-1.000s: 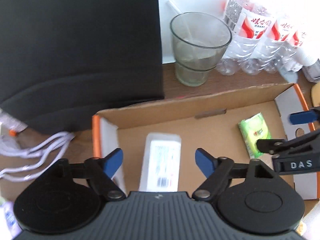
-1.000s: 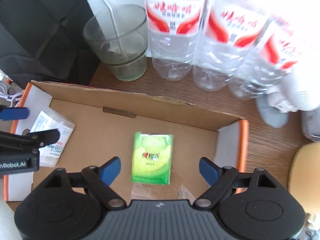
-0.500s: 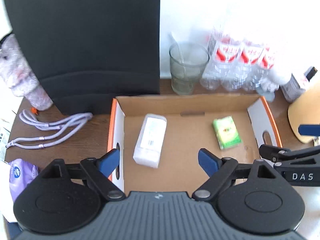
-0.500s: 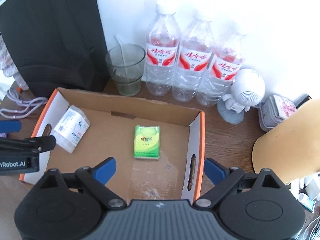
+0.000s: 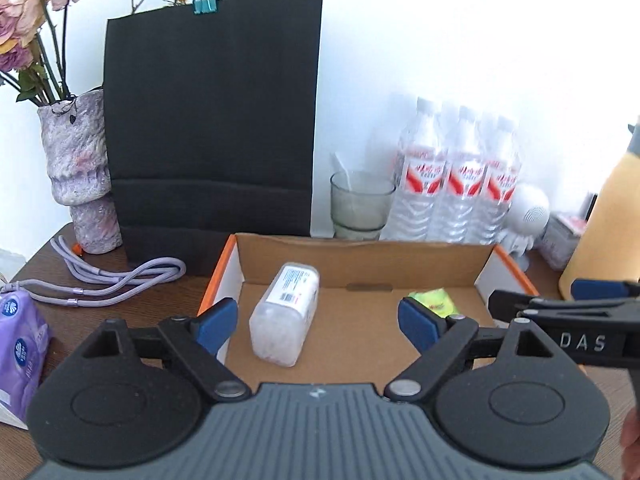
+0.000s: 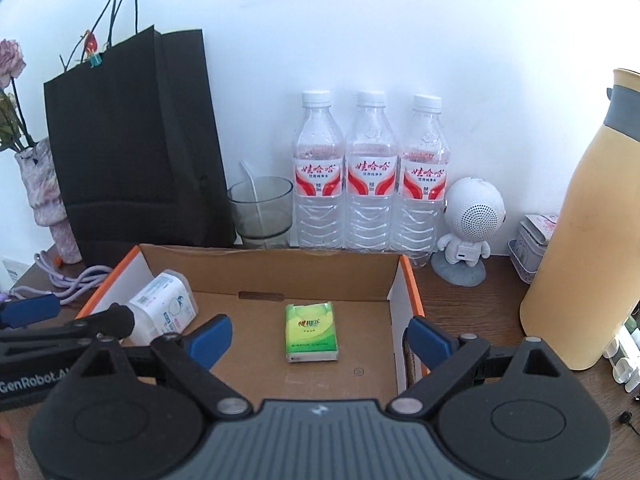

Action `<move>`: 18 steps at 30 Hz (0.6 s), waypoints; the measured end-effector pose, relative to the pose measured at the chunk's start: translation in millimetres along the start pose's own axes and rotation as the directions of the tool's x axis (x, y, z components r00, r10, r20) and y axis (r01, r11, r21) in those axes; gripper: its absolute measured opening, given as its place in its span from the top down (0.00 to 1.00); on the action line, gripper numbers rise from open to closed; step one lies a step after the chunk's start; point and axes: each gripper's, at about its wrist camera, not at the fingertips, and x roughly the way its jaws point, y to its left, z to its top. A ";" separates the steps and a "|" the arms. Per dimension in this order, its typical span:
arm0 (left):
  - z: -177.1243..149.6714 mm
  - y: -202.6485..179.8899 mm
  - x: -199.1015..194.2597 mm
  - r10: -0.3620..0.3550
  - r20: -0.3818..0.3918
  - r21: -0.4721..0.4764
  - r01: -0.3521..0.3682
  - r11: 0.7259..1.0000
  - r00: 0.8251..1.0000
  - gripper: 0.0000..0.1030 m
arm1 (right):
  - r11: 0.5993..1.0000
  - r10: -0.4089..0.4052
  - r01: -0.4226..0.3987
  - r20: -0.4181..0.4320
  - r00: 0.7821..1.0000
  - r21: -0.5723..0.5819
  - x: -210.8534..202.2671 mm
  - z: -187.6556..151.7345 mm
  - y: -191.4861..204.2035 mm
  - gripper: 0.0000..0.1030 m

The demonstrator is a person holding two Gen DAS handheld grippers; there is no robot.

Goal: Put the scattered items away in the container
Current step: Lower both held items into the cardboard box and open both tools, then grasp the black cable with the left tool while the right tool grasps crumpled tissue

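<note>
**Both grippers empty, two items already boxed**

Take the cardboard box [image 6: 272,268] as your landmark; it sits on the desk [image 6: 472,304] with its open top towards you, so things can be dropped in from above. Behind it, against the wall, stand the black paper bag [image 5: 212,120], the three water bottles [image 6: 372,184] and a glass [image 6: 262,212], all upright and, by the look of it, not part of the clutter.

Inside the box, the white plastic pack [image 5: 286,316] lies on its side near the left wall, and the green tissue packet [image 6: 311,332] lies flat towards the right, well apart from it. Both look set down, not stacked.

Left of the box, still out on the desk, are the purple tissue pack [image 5: 18,344] and the lilac cord [image 5: 120,282]; I judge these the likeliest next candidates.

Your left gripper [image 5: 316,318] hangs above the box's near edge, jaws spread wide with nothing between them. Your right gripper [image 6: 320,338] is likewise wide and empty, over the right half of the box.
</note>
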 end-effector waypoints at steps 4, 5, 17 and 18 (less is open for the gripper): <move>-7.3 -6.8 -24.9 0.015 0.073 0.047 -0.018 0.999 0.997 0.10 | 1.000 0.012 -0.013 0.057 0.998 0.027 -22.7 -8.0 -1.8 0.08; -12.4 -8.4 -34.2 0.023 0.098 0.057 -0.028 0.998 0.995 0.07 | 0.999 0.015 -0.018 0.068 0.998 0.042 -32.3 -13.0 -1.7 0.08; -154.2 31.5 -187.2 -0.027 0.111 -0.027 0.030 0.999 0.993 0.00 | 0.995 0.096 -0.097 0.194 0.976 -0.004 -188.7 -165.5 18.3 0.00; -169.0 31.7 -191.4 -0.013 0.070 -0.017 0.014 1.000 0.997 0.00 | 0.994 0.107 -0.108 0.187 0.977 -0.004 -195.5 -179.1 19.5 0.00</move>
